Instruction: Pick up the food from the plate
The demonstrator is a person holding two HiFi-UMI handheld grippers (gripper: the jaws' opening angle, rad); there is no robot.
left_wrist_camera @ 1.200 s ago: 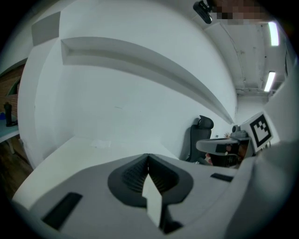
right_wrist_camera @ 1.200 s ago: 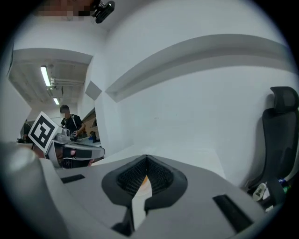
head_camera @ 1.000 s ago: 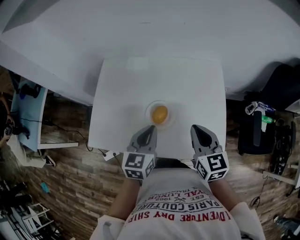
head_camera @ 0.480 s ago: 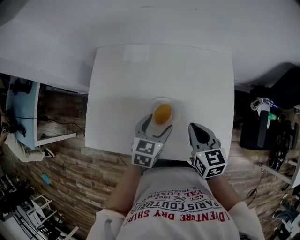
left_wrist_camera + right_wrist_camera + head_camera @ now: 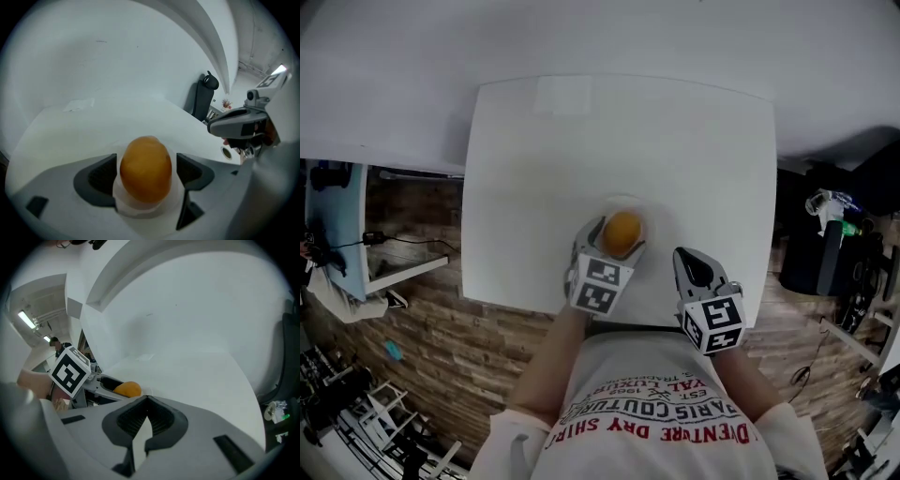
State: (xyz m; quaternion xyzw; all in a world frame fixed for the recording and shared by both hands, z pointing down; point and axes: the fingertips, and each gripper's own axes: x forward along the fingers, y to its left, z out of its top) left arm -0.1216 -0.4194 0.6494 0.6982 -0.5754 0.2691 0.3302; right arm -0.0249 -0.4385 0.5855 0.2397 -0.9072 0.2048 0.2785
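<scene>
An orange, egg-shaped piece of food [image 5: 622, 231] sits on a small white plate [image 5: 624, 200] near the front edge of the white table [image 5: 581, 131]. My left gripper [image 5: 613, 240] straddles it and its jaws are opening. In the left gripper view the food [image 5: 146, 168] stands between the two dark pads [image 5: 100, 176] with a thin gap on each side, and the plate [image 5: 140, 209] lies under it. My right gripper [image 5: 694, 263] hovers at the table's front edge, right of the plate, with its jaws [image 5: 146, 399] shut on nothing. Its view shows the food [image 5: 127, 389] to the left.
The table is bare apart from the plate, and a white wall rises behind it. Dark bags and gear [image 5: 830, 253] lie on the wooden floor at the right. A pale blue desk [image 5: 337, 225] stands at the left. A black chair [image 5: 202, 96] stands beyond the table.
My left gripper has moved forward and right from the table's edge to the plate, and its jaws have spread around the food. The right gripper has hardly moved.
</scene>
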